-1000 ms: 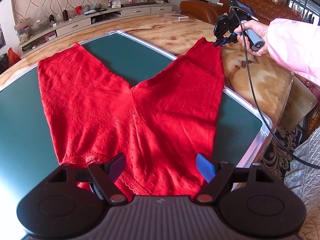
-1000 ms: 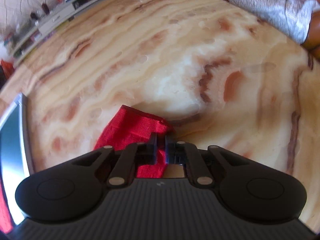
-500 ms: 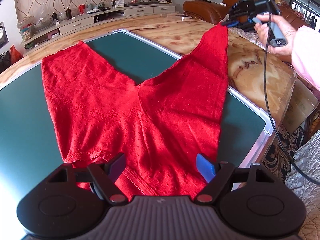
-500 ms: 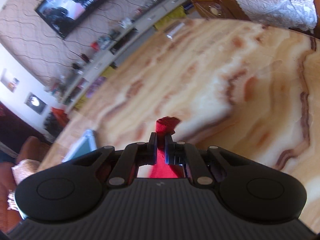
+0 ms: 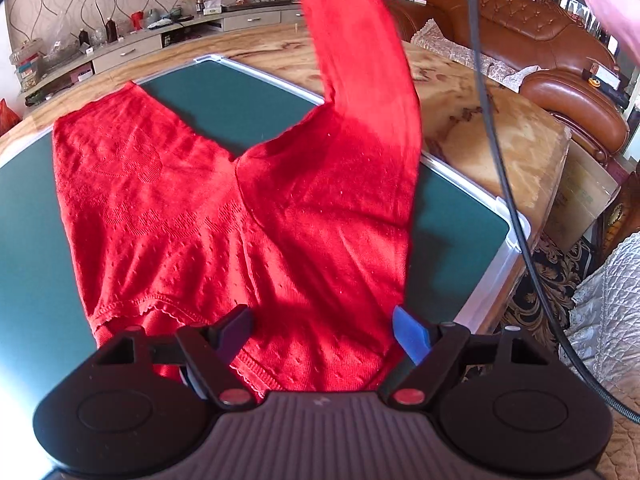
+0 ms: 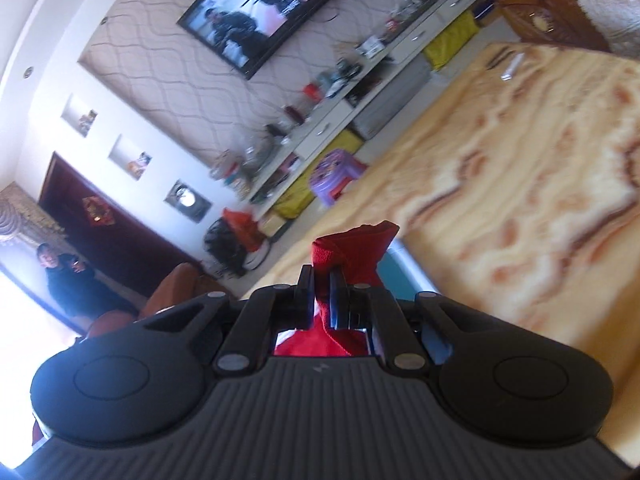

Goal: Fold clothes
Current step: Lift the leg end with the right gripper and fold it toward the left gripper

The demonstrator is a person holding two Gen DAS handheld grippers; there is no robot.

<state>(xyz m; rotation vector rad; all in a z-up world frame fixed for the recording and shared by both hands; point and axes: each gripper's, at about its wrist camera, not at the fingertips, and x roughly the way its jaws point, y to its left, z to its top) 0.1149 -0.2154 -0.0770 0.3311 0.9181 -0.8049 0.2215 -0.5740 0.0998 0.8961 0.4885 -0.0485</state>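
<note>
Red knit trousers (image 5: 192, 208) lie on a green mat (image 5: 248, 96), waistband nearest me, left leg flat and stretching away. The right leg (image 5: 360, 60) is lifted steeply up out of the top of the left wrist view. My left gripper (image 5: 322, 328) is open, hovering just above the waistband with cloth between its blue-padded fingers. My right gripper (image 6: 321, 294) is shut on the right leg's cuff (image 6: 352, 248), held high in the air and tilted toward the room's wall.
The mat has a silver frame (image 5: 516, 236) and sits on a marble-patterned table (image 5: 496, 136). A black cable (image 5: 496, 152) hangs down at the right. Brown leather sofas (image 5: 560, 60) stand beyond the table. A TV wall and low cabinet (image 6: 360, 92) lie far off.
My right gripper has lifted the right leg's cuff off the marble table and carried it high up and toward the mat's middle. The left gripper has stayed open over the waistband.
</note>
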